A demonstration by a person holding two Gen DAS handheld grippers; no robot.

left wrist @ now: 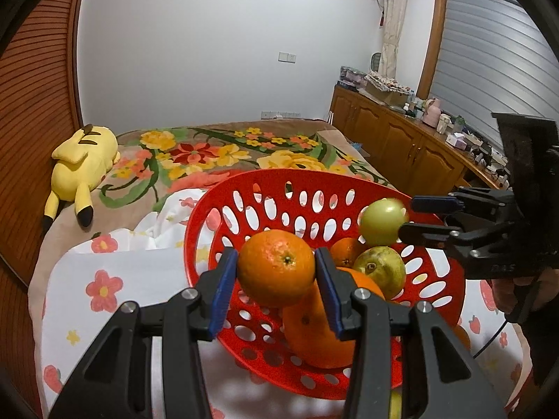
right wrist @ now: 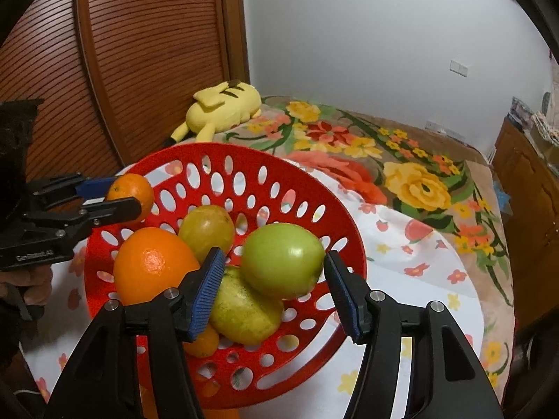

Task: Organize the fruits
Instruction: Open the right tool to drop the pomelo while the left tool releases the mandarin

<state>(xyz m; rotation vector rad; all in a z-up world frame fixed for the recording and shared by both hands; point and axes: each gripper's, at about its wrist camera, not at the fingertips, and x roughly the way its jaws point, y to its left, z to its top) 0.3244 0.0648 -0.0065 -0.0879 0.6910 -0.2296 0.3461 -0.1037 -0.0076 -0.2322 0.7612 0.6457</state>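
Red plastic, pierced with oval holes, forms the basket [right wrist: 195,160] sitting on a flower-printed white cloth [left wrist: 115,269] over a floral blanket [right wrist: 419,181]. Inside lie a large orange [right wrist: 150,265], 2 yellow-green fruits [right wrist: 206,227] [right wrist: 244,310] and a smaller orange [left wrist: 344,249].

The left gripper [left wrist: 276,279] pinches a small orange [left wrist: 276,270] over the basket's near rim, both blue pads pressed on its sides. The right gripper [right wrist: 276,286] stands spread around a green apple [right wrist: 283,260] above the basket; its pads are clear of the skin.

A yellow plush toy [left wrist: 84,160] lies by the slatted wooden wardrobe door [right wrist: 146,59]. A cluttered wooden sideboard [left wrist: 401,132] runs along the right, below a blind [left wrist: 489,52].

Small white lettering on the left gripper's body is too blurred to read.
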